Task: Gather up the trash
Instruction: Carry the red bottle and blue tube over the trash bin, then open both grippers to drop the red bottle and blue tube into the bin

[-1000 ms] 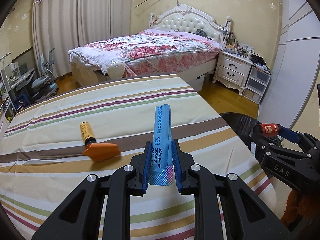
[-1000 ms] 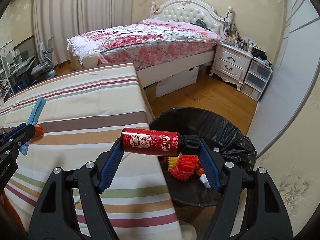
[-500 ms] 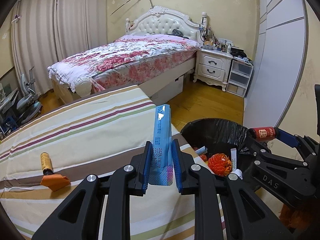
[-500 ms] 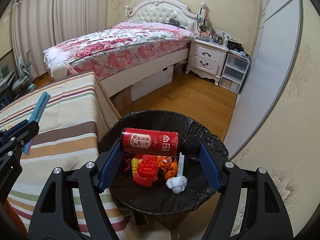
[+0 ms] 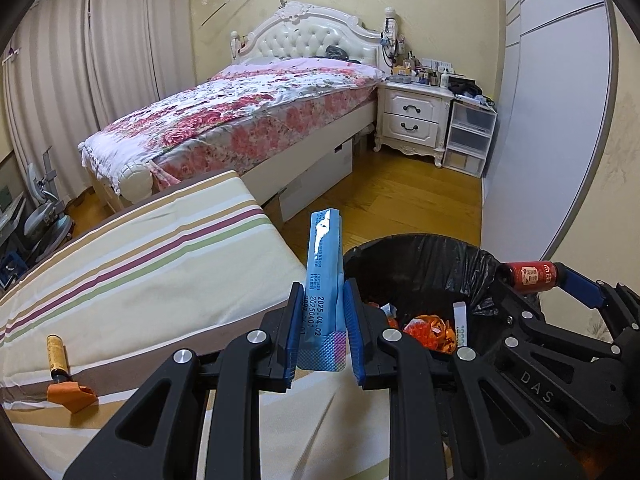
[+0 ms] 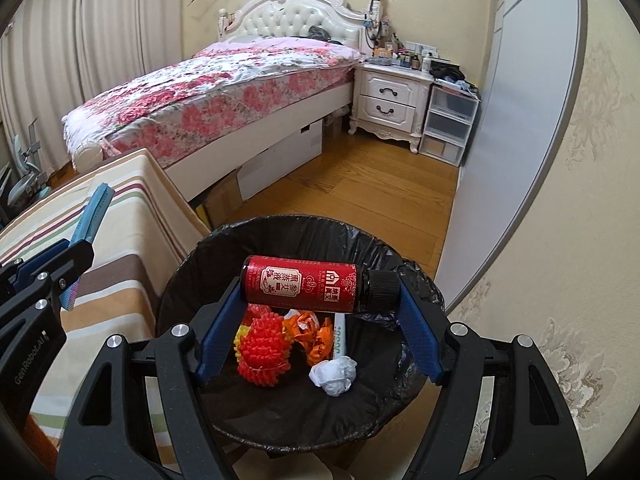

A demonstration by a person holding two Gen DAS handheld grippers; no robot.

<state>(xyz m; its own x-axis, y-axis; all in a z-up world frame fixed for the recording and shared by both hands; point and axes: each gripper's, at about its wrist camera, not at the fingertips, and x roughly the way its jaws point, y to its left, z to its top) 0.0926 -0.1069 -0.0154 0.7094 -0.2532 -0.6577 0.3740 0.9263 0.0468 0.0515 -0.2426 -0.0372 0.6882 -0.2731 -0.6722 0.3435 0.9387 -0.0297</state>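
The left gripper [image 5: 322, 332] clamps an upright blue packet [image 5: 323, 276] at the edge of the striped table [image 5: 160, 264], beside the black-lined bin [image 6: 280, 412]; the right gripper [image 6: 320, 320] grips a red bottle [image 6: 304, 284] lengthwise, end to end, above the bin's trash. A small yellow bottle [image 5: 56, 354] and an orange scrap [image 5: 70, 394] lie on the table.

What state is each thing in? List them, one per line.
left gripper: shut on the blue sachet.
blue sachet: upright, clamped between the pads.
right gripper: shut on the red bottle, over the bin.
red bottle: capped, held sideways end to end.
trash bin: open, black liner, partly filled.
yellow tube: lying on the striped table.
nightstand: drawers closed.
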